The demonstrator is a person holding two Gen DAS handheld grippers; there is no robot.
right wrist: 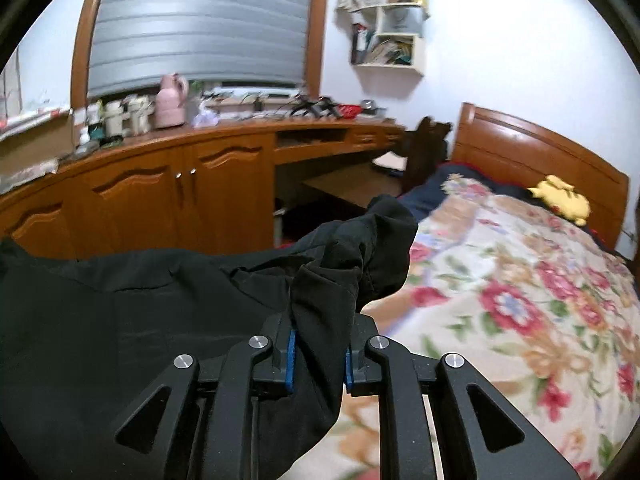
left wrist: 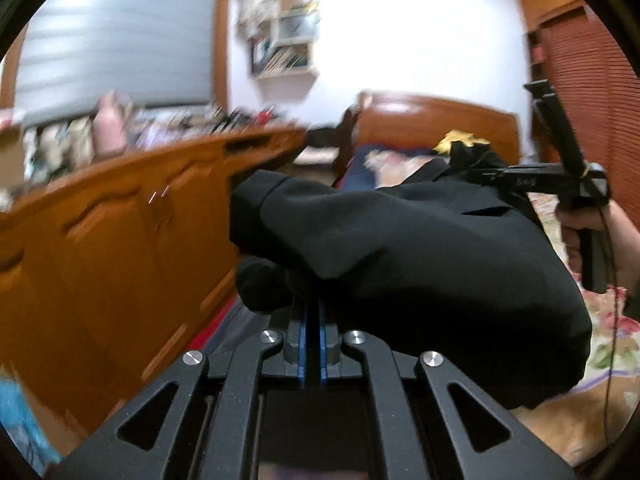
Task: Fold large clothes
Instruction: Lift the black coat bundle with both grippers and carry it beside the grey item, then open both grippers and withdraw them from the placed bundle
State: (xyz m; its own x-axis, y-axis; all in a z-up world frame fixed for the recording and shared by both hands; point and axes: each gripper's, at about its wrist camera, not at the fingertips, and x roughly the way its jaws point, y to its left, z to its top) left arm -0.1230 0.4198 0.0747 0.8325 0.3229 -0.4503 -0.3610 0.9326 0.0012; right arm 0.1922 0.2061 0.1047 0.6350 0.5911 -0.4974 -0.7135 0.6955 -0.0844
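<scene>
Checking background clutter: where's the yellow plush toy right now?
In the right wrist view the yellow plush toy lies at the right, at the head of the bed on the floral bedspread, just below the wooden headboard.

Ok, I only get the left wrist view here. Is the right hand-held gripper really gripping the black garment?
Observer: Yes. The right hand-held gripper has a bunched fold of the black garment pinched between its blue pads.
Operator: And that yellow scrap behind the cloth?
Observer: A yellow plush toy, lying on the bed by the headboard.
Operator: The desk is a blur for me.
Observer: A pink jug stands upright on the desk, below the window blind.
</scene>
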